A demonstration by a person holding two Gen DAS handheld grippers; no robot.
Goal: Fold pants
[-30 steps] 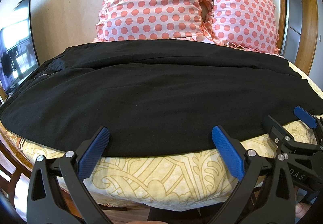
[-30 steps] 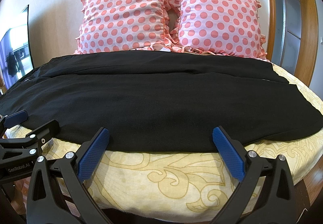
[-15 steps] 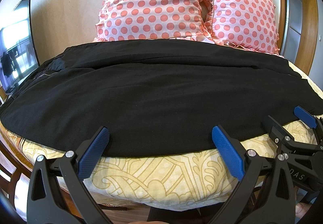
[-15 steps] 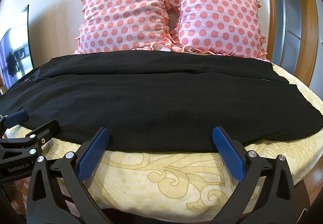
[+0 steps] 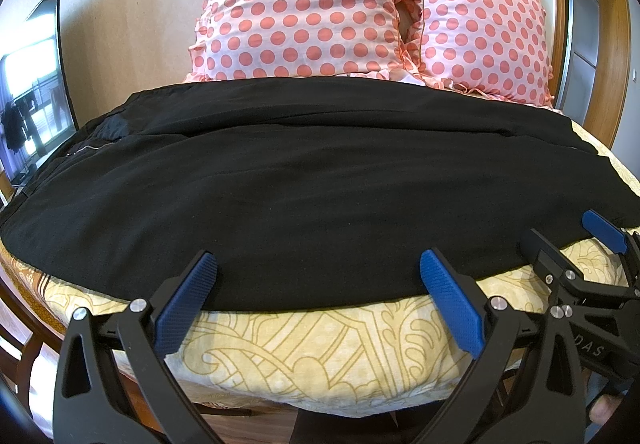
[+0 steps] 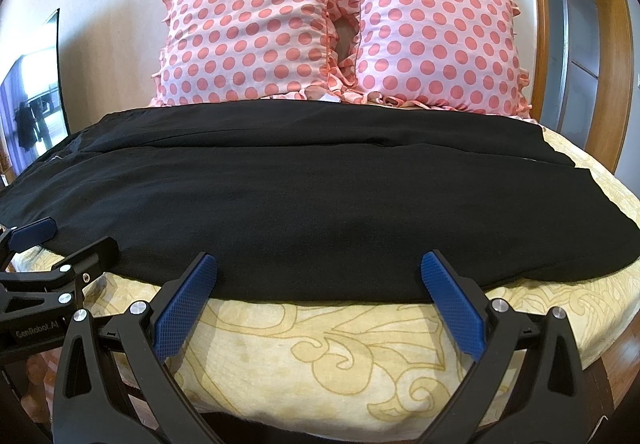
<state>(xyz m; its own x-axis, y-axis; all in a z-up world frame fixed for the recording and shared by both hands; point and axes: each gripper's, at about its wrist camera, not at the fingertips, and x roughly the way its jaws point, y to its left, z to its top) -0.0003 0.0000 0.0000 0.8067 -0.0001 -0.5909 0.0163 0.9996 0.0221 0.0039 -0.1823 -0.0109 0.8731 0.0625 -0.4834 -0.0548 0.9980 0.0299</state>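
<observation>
Black pants [image 5: 312, 172] lie flat across the bed, spread left to right, with the waist and a zipper at the left; they also show in the right wrist view [image 6: 304, 196]. My left gripper [image 5: 318, 276] is open and empty, its blue pads just at the pants' near edge. My right gripper [image 6: 318, 276] is open and empty at the same near edge, further right. Each gripper shows at the edge of the other's view.
The bed has a yellow patterned cover [image 5: 320, 344], [image 6: 320, 348]. Two pink polka-dot pillows [image 5: 304, 4], [image 6: 256, 24] lean on the wall behind the pants. A TV screen [image 5: 28, 84] stands at the left; a wooden door frame [image 6: 608, 44] at the right.
</observation>
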